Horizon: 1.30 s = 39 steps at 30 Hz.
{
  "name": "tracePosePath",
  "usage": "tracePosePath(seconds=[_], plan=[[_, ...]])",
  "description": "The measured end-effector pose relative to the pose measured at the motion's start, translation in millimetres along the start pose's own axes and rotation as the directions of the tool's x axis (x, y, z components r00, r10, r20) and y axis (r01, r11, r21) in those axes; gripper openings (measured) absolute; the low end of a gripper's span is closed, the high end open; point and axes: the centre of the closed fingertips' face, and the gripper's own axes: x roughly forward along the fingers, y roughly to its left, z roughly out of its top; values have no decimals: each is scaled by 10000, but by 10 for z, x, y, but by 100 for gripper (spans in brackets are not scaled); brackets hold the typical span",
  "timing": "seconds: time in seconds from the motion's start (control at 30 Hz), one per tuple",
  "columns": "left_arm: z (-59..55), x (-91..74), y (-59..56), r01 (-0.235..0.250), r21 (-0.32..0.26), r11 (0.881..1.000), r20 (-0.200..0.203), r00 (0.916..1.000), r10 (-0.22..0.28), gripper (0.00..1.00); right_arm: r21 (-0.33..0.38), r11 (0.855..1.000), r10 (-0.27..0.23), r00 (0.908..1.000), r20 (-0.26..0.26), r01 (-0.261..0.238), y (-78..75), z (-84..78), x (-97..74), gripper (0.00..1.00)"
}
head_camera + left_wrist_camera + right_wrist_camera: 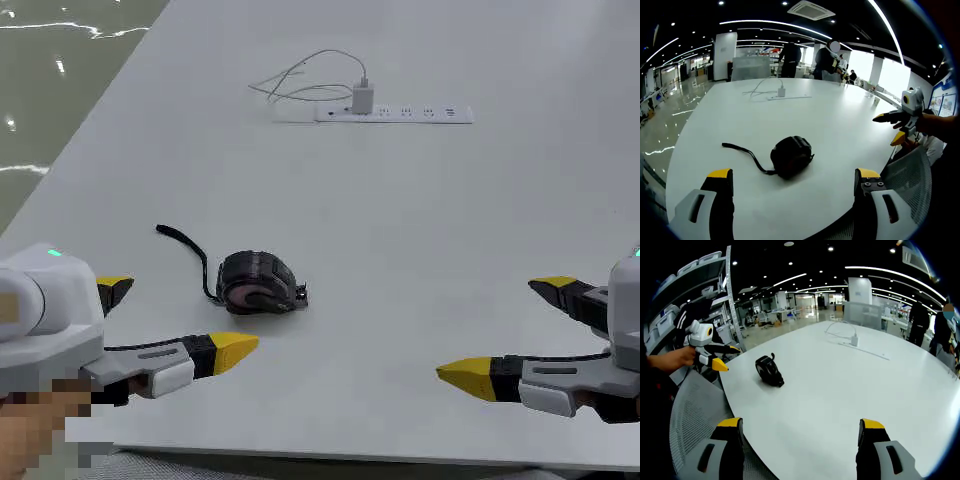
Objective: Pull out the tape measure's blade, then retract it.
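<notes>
Tape measure point(258, 283): round black case, strap point(187, 245) at 10 o'clock, on smooth white worktop point(420, 230). Left tool point(180, 316), right tool point(495, 330): spread wide, empty.

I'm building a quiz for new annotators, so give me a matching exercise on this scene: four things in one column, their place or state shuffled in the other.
1. black round tape measure
2. long white power strip
3. black wrist strap
4. left tool, yellow-tipped

A. far side of the white table, white charger plugged in
B. open, holding nothing
C. trails from the case toward the table's left
D. rests untouched, ahead of the left tool

Pairs: 1-D, 2-A, 3-C, 4-B.
</notes>
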Motion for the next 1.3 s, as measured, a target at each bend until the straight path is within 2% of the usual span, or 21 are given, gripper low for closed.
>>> tracePosePath(seconds=[0.8, 1.17, 1.3], plan=[[-22, 15, -21, 189, 173, 9997, -54, 9998, -188, 98, -10, 10000, 16, 10000, 51, -16, 17, 0, -5, 96], [-9, 101, -23, 542, 732, 9958, -315, 9981, -520, 97, -23, 10000, 34, 10000, 29, -34, 26, 12, -3, 96], [45, 172, -58, 957, 1291, 9870, -360, 9951, -918, 95, -38, 10000, 33, 10000, -2, -33, 26, 14, -1, 96]])
